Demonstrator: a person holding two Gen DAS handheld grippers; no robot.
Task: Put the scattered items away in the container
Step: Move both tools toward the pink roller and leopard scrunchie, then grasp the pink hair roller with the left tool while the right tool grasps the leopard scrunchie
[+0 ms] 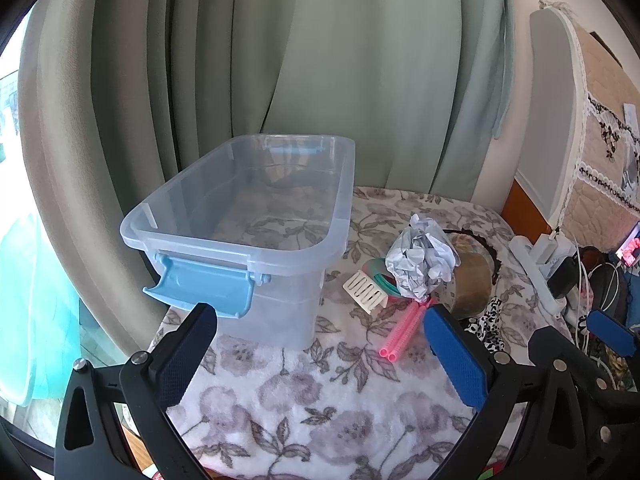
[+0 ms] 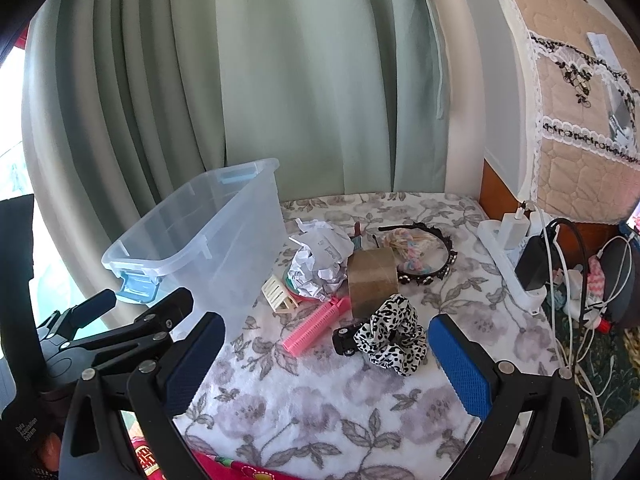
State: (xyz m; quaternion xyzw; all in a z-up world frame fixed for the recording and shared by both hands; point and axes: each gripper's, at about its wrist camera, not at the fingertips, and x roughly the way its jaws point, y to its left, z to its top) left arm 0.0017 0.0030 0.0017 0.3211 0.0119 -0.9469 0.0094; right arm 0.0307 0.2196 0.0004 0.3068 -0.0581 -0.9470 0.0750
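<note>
At frame centre, paper (image 2: 318,260) hid a green ring; the clear bin (image 1: 256,216) sat empty; I held both tongs (image 1: 320,356) (image 2: 326,364) released.

One clear bin (image 2: 224,236) with two blue latches stands by a heap of small things: one paper wad (image 2: 316,264), one tape roll (image 2: 372,280), one pink roller (image 2: 316,320) and one cream claw clip (image 2: 278,294). There is also one spotted scrunchie (image 2: 394,334), one black clip (image 2: 344,340), one black headband (image 2: 432,252) and one pastel braided tie (image 2: 404,246). One white power strip (image 2: 508,260) carries two chargers, and two pairs of tongs show.
</note>
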